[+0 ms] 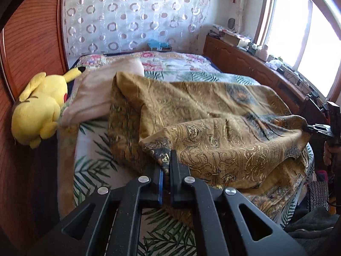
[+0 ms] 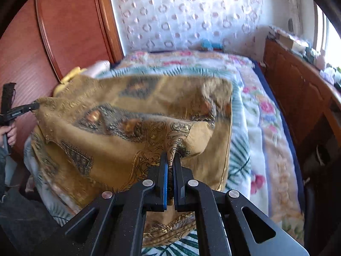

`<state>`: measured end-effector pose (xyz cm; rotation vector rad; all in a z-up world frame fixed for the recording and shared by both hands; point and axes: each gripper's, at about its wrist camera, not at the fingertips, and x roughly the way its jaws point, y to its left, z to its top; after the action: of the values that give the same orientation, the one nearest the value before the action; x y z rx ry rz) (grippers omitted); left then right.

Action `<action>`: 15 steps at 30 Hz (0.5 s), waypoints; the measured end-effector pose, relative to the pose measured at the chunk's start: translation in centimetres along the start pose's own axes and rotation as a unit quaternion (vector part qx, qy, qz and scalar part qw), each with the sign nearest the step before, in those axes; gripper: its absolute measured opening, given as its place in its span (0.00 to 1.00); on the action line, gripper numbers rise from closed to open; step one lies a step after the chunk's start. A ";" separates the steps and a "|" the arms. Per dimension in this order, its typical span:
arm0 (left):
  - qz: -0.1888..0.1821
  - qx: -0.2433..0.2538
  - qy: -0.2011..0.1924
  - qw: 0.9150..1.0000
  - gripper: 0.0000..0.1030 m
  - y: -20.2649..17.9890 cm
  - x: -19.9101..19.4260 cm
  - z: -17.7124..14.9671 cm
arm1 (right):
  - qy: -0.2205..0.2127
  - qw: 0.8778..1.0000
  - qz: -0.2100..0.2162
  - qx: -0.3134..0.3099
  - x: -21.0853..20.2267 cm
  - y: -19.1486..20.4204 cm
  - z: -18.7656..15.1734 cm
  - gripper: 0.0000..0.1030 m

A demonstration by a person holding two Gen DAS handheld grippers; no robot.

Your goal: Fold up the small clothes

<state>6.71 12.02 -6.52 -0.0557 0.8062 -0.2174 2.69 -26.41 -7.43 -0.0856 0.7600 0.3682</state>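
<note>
Left wrist view: left gripper (image 1: 167, 162) clenched on corner of gold paisley cloth (image 1: 213, 115) mid-frame over leaf-print bedspread (image 1: 96, 147), yellow plush (image 1: 40, 108) at left; right wrist view: right gripper (image 2: 170, 160) pinching cloth's bunched edge at center, wooden headboard (image 2: 70, 25) upper left.

A bed (image 1: 191, 64) fills the room, covered by a leaf-and-flower bedspread (image 1: 96, 166). Across its near half lies a mustard patterned cloth (image 1: 213, 115), rumpled and partly lifted off the bedspread. Beside the cloth, towards the wooden headboard (image 1: 32, 49), rests a pale pink pillow (image 1: 96, 93), and just beyond that pillow a yellow plush toy (image 1: 40, 108) leans against the headboard.
</note>
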 end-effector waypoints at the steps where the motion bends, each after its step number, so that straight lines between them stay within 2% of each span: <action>1: 0.001 -0.002 0.006 1.000 0.04 0.1 0.2 -0.5 | 0.006 1.000 -0.008 -0.003 0.6 0.0 0.0 0.03; 2: 0.001 -0.003 0.010 1.000 0.05 0.0 0.2 -1.0 | 0.010 1.000 -0.012 -0.003 1.0 -0.1 0.0 0.03; 5: 0.011 -0.007 0.018 1.000 0.15 -0.2 -0.3 -2.5 | 0.017 0.999 -0.025 -0.012 1.6 0.2 0.3 0.05; 6: 0.017 -0.006 0.018 1.000 0.21 -0.2 -0.6 -2.9 | 0.017 0.999 -0.034 -0.014 1.6 0.3 0.7 0.14; 8: 0.019 -0.007 0.013 1.000 0.32 -0.3 -1.3 -3.6 | 0.006 0.999 -0.049 -0.011 0.6 1.1 0.6 0.24; 9: 0.013 -0.011 0.010 1.000 0.41 -0.5 -1.8 -4.2 | -0.002 0.999 -0.054 -0.007 0.3 1.0 0.9 0.27; 10: 0.008 -0.013 0.009 1.000 0.42 -0.5 -1.9 -4.5 | -0.007 0.998 -0.059 -0.003 0.0 0.9 1.2 0.29; 11: 0.001 -0.016 0.010 1.000 0.42 -0.7 -2.1 -4.9 | -0.014 0.998 -0.066 0.000 -0.4 0.9 1.3 0.37; 12: -0.005 -0.017 0.012 1.000 0.42 -1.0 -2.1 -5.1 | -0.020 0.997 -0.072 0.001 -0.9 1.0 1.1 0.41; 15: -0.021 -0.009 0.016 1.000 0.42 -2.6 -2.0 -5.9 | -0.040 0.997 -0.072 0.000 -0.9 1.7 1.6 0.41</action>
<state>0.67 10.14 -8.85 -0.0857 0.8397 -0.2518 2.49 -24.73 -5.55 -0.1246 0.6713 0.2333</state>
